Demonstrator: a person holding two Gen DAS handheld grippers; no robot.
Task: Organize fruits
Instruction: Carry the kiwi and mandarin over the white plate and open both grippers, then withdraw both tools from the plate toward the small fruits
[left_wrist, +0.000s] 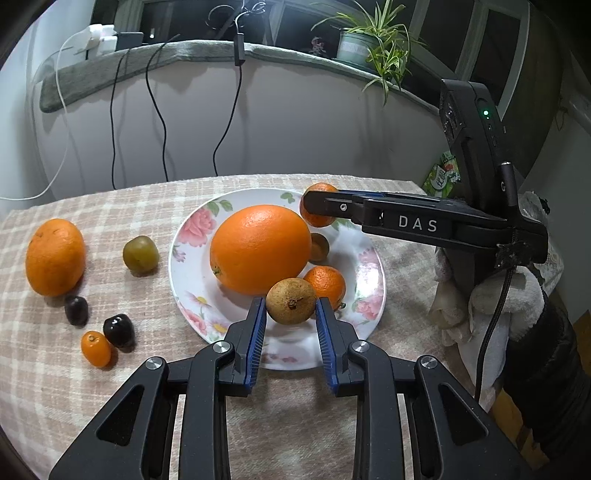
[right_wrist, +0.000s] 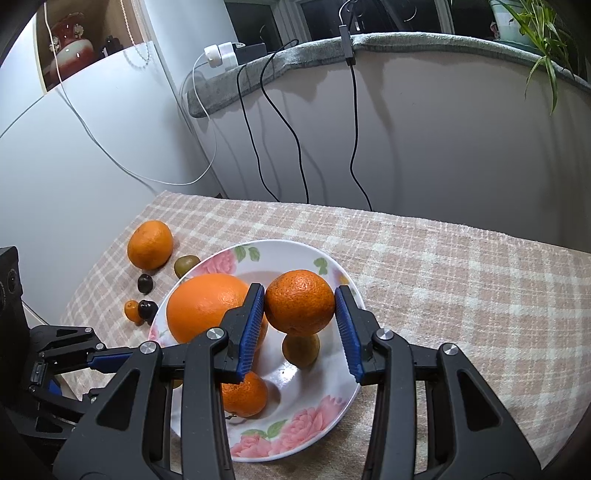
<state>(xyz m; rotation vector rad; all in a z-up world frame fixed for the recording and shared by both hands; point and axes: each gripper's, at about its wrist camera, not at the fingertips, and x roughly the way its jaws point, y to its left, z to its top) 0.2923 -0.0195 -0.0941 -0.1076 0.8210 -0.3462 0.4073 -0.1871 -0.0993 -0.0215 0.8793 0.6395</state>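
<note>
Left wrist view: left gripper (left_wrist: 291, 317) pinches a brown fruit (left_wrist: 291, 301) low in the middle, right over the plate (left_wrist: 184, 236); right wrist view: right gripper (right_wrist: 300, 325) pinches a small orange (right_wrist: 300, 307) at mid-frame, straight above the plate's middle, other fruit beneath it.

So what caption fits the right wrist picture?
Right gripper holds a small orange above the floral plate of fruit.

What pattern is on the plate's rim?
Pink roses with green leaves on white, around the plate; clearest in the right wrist view.
</note>
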